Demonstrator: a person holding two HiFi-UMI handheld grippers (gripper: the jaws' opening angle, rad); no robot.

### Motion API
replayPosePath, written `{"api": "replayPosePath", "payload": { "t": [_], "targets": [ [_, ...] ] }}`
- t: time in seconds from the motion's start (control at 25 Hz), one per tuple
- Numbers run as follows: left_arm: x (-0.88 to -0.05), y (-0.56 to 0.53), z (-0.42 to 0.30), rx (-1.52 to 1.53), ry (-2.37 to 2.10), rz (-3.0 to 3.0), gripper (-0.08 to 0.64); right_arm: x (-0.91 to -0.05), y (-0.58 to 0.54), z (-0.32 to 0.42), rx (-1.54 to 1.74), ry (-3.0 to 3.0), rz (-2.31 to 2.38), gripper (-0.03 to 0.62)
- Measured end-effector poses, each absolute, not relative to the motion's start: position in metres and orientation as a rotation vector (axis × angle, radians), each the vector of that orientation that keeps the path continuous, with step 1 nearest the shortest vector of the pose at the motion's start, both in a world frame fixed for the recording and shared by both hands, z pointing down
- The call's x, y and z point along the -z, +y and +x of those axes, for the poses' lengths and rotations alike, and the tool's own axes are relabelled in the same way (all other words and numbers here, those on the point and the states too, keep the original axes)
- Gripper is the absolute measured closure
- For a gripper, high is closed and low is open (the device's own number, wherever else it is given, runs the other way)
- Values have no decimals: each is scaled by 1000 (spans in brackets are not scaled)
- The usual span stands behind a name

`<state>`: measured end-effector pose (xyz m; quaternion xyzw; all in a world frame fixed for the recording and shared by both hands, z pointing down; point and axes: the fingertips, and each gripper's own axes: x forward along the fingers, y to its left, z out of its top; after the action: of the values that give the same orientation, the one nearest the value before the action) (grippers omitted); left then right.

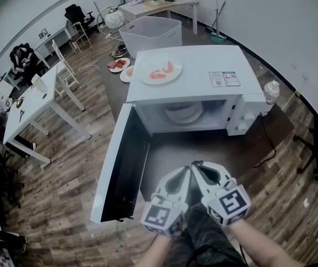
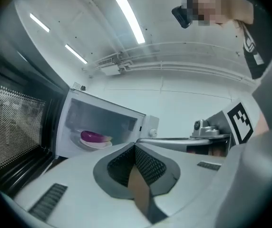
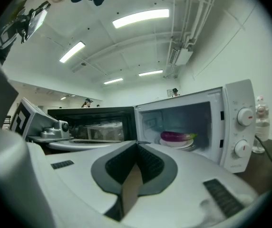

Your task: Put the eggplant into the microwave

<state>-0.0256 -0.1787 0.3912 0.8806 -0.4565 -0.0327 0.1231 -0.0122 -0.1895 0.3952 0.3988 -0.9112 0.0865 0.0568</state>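
A: Where is the eggplant?

B: The purple eggplant (image 3: 178, 136) lies on a white plate (image 3: 178, 144) inside the white microwave (image 1: 203, 65). The microwave's door (image 1: 120, 166) stands wide open, swung out to the left and towards the near side.

A: And the two grippers?

B: The left gripper (image 1: 187, 169) and the right gripper (image 1: 197, 165) sit side by side on the near side of the open cavity. They are clear of the microwave, and their tips almost meet. Each has its jaws clenched together with nothing between them.

A: Anything else close by?

B: A second plate (image 1: 160, 71) with pinkish-red pieces on it rests on top of the microwave, towards its left side. The control panel (image 3: 240, 132), with two round dials, is to the right of the cavity.
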Motion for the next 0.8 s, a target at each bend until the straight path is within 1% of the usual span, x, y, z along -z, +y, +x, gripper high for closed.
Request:
{"api": "replayPosePath", "payload": {
  "t": [0.32, 0.8],
  "targets": [
    [-353, -143, -25, 149, -1309, 2576, 558, -354, -149, -9, -190, -2788, 1224, 589],
    [-333, -105, -21, 163, -1338, 2595, 558, -331, -103, -3, -203, -2842, 1208, 591]
  ]
}}
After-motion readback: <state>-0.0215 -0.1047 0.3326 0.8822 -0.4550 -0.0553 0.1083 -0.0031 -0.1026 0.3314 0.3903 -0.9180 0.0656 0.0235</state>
